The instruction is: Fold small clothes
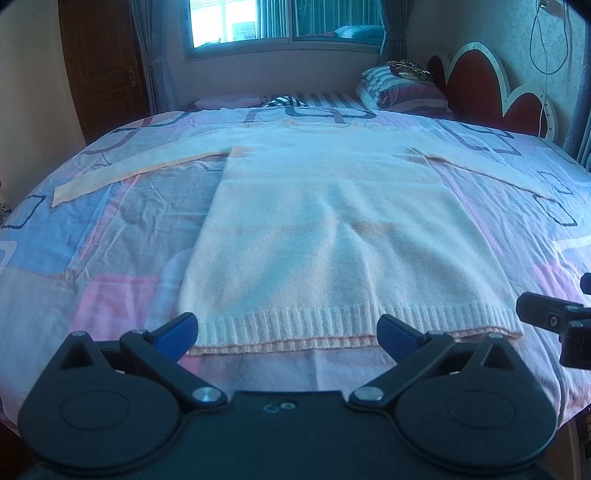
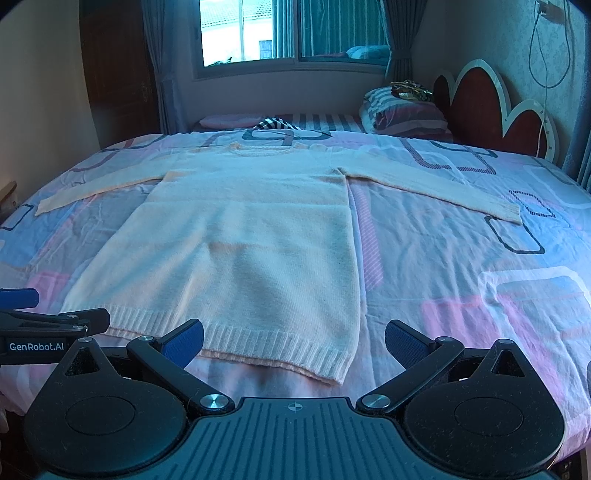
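Note:
A pale cream knitted sweater [image 1: 325, 229] lies flat on the bed, both sleeves spread out, neck at the far side, ribbed hem toward me. It also shows in the right wrist view [image 2: 251, 240]. My left gripper [image 1: 288, 334] is open and empty, just above the hem's middle. My right gripper [image 2: 295, 343] is open and empty, straddling the hem's right corner. The right gripper's side shows at the right edge of the left wrist view [image 1: 554, 321]. The left gripper's side shows at the left edge of the right wrist view [image 2: 44, 325].
The bed has a pink, blue and white patterned sheet [image 1: 110, 236]. Striped pillows [image 1: 402, 88] and folded bedding lie at the far right by a red headboard [image 1: 480, 88]. A window [image 1: 280, 18] and curtains are behind. A wooden door [image 1: 103, 62] stands at the left.

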